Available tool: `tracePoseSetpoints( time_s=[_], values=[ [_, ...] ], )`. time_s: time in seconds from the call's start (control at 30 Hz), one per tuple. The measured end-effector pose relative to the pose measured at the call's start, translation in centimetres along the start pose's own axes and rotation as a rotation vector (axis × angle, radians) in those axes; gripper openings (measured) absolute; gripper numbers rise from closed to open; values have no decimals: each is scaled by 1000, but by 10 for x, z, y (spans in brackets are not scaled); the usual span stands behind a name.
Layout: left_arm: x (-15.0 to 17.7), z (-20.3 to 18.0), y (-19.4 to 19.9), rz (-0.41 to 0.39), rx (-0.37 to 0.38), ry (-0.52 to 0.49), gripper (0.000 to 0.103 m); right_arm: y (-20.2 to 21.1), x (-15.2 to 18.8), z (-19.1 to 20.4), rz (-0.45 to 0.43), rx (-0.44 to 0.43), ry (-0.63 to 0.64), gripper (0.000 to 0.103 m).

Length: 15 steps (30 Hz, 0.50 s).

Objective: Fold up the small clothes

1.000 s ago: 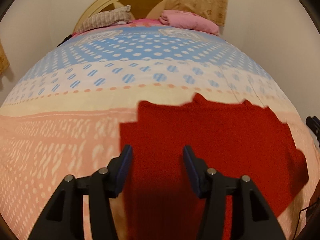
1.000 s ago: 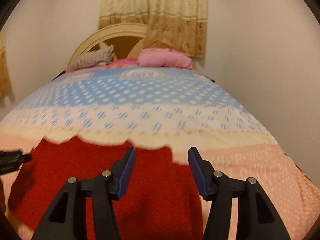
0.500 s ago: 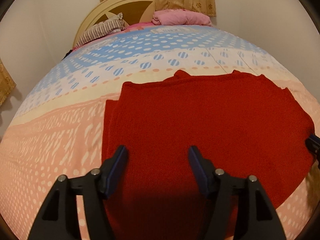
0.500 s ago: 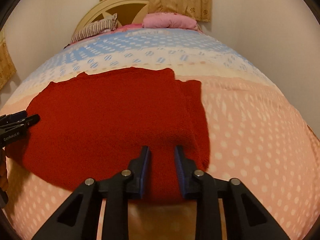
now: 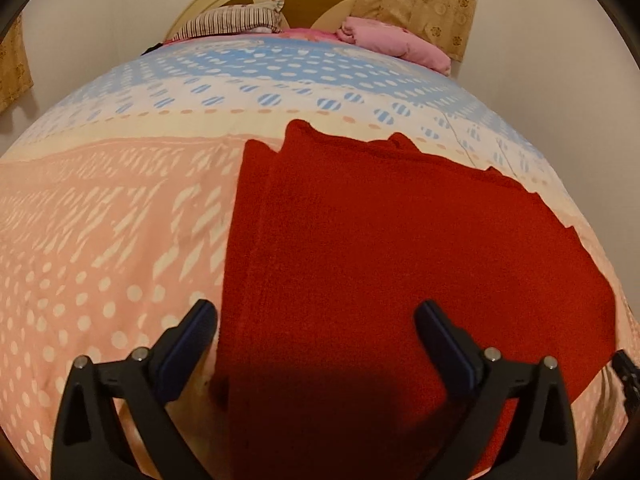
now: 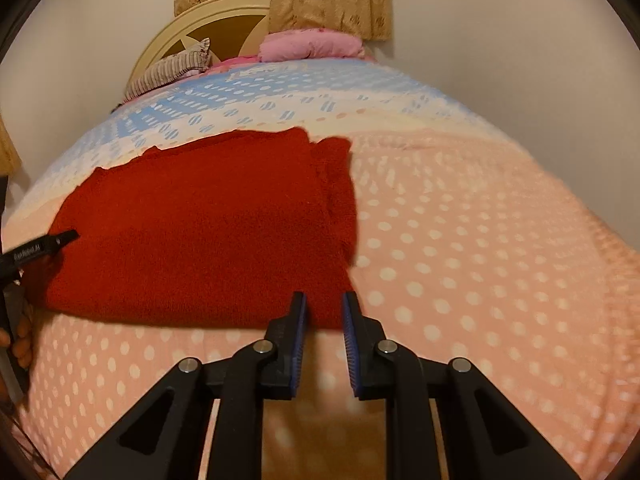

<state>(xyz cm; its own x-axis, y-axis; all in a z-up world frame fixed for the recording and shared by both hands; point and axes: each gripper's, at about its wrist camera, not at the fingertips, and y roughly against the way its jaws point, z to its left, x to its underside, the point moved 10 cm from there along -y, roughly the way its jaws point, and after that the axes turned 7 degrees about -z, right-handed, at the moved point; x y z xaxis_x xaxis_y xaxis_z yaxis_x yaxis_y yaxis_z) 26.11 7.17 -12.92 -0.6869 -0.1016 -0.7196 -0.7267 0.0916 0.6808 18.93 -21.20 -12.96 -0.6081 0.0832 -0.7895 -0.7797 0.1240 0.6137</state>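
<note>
A red knitted garment (image 5: pixel 400 248) lies flat on the bed, folded, with a narrower layer showing along its left edge; it also shows in the right wrist view (image 6: pixel 200 232). My left gripper (image 5: pixel 316 332) is wide open over the garment's near left part, holding nothing. My right gripper (image 6: pixel 324 312) is at the garment's near right corner, jaws narrowed to a small gap with the red hem between them; I cannot tell whether they pinch it. The left gripper's tip (image 6: pixel 60 240) shows at the left edge.
The bed has a spotted peach, cream and blue cover (image 6: pixel 460 240). A striped pillow (image 5: pixel 232 24) and a pink bundle (image 5: pixel 392 40) lie by the headboard (image 6: pixel 224 20). Walls stand close on both sides. The bed's near edge runs under my right gripper.
Both grippers pulled back and lowered toward the garment's near edge. The right gripper's jaws went from wide open to nearly shut at the right corner. The left stayed wide open.
</note>
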Motion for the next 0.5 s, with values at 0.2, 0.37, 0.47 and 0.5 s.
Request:
tracePoseSetpoints(
  time_s=[0.2, 0.37, 0.47, 0.5],
  values=[
    [0, -2, 0, -11, -35, -24, 103, 15, -37, 49, -91, -107, 29, 17],
    [0, 0, 2, -14, -41, -24, 103, -22, -51, 101, -61, -187, 60, 17],
    [0, 1, 1, -9, -41, -26, 103, -50, -32, 112, -5, -170, 85, 17],
    [1, 1, 0, -6, -39, -24, 103, -54, -27, 112, -18, -163, 86, 18]
  ],
)
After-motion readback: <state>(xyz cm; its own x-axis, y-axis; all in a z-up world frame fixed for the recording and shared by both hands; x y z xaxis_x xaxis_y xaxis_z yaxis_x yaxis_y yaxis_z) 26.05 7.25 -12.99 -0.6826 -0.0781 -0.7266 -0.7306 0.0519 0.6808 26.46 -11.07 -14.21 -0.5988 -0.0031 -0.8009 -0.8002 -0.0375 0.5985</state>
